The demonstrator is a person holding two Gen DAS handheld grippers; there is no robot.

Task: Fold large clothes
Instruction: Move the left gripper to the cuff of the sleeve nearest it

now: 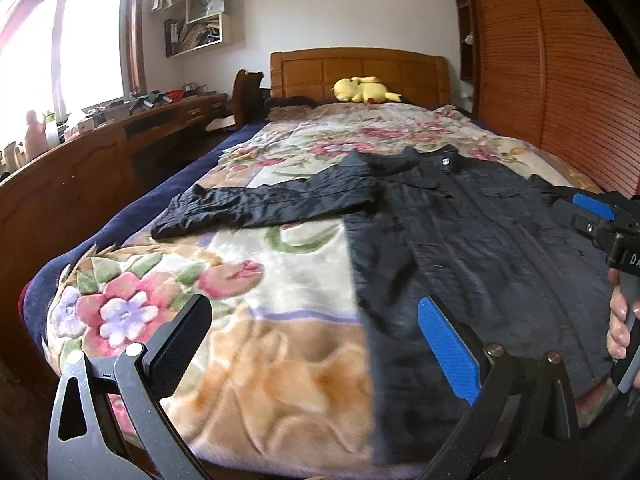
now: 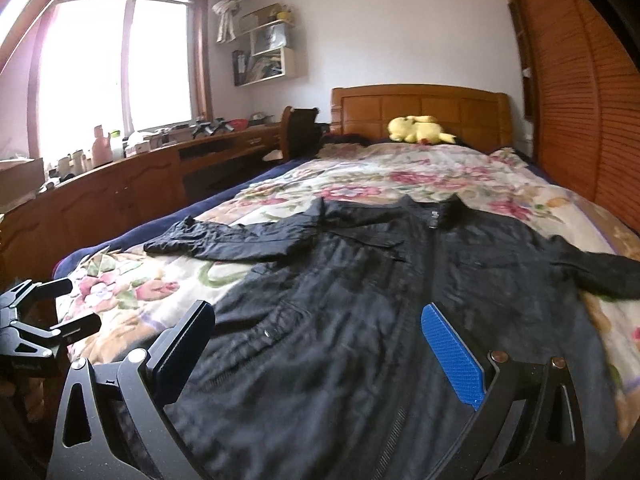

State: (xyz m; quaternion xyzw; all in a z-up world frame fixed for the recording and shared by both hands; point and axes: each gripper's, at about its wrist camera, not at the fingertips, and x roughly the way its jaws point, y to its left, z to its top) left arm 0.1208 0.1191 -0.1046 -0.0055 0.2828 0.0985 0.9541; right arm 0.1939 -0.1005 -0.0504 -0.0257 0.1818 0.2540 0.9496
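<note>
A black jacket (image 2: 360,320) is lying spread flat on a floral blanket (image 1: 248,380), probably for folding; the left gripper (image 1: 316,344) and right gripper (image 2: 320,352) are hovering spread, gripping nothing.

Black jacket (image 2: 360,300), unfolded, lying flat and front side up on the bed's floral blanket (image 1: 256,272), directly ahead of the right gripper (image 2: 320,360) and ahead and to the right of the left gripper (image 1: 316,352). Collar at the end farthest from both grippers; hem nearest, passing beneath the right gripper's open fingers. Centre zip closed, running lengthwise from collar to hem. Flapped chest pockets lie on either side of the zip. One sleeve extends out to the left, crumpled, resting on the blanket; the other extends out to the right.
</note>
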